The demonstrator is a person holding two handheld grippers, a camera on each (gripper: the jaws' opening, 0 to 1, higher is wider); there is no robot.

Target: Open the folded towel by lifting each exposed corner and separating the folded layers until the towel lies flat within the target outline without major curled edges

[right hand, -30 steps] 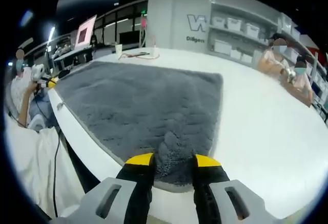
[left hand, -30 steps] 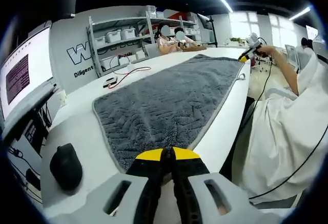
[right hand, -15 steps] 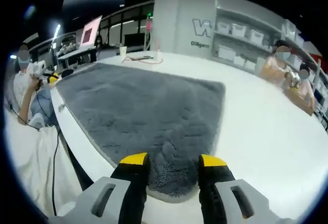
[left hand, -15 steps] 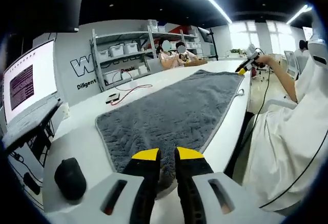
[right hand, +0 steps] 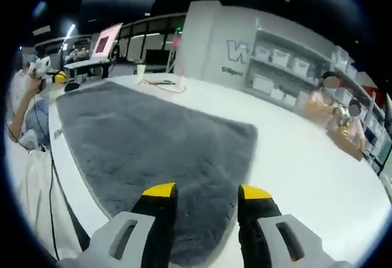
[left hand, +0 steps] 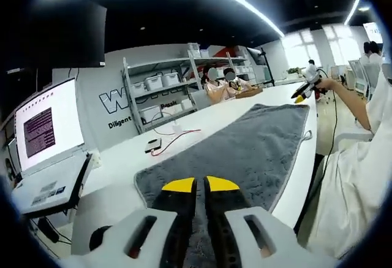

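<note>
A grey fluffy towel point(left hand: 251, 142) lies spread open and flat along the white table point(left hand: 122, 157), its long edge near the table's front edge. My left gripper point(left hand: 200, 185) hovers above one short end with its jaws shut and nothing seen between them. In the right gripper view the towel point(right hand: 147, 136) stretches away from the other end. My right gripper point(right hand: 207, 191) hangs open just above that end, not touching it. A hand holds the right gripper point(left hand: 305, 90) far off in the left gripper view. The left gripper point(right hand: 44, 68) appears at the far left of the right gripper view.
A laptop with a lit screen point(left hand: 43, 130) and a black mouse point(left hand: 101, 237) sit left of the towel. A phone with a red cable point(left hand: 156, 145) lies behind it. Shelves with white bins point(right hand: 275, 65) and seated people point(left hand: 220, 81) are beyond. A person in white point(left hand: 361, 176) stands at the table's front.
The left jaws let go of the towel's end, opened slightly, then shut again empty as the gripper rose. The right jaws widened and lifted off the other end. The towel stays flat.
</note>
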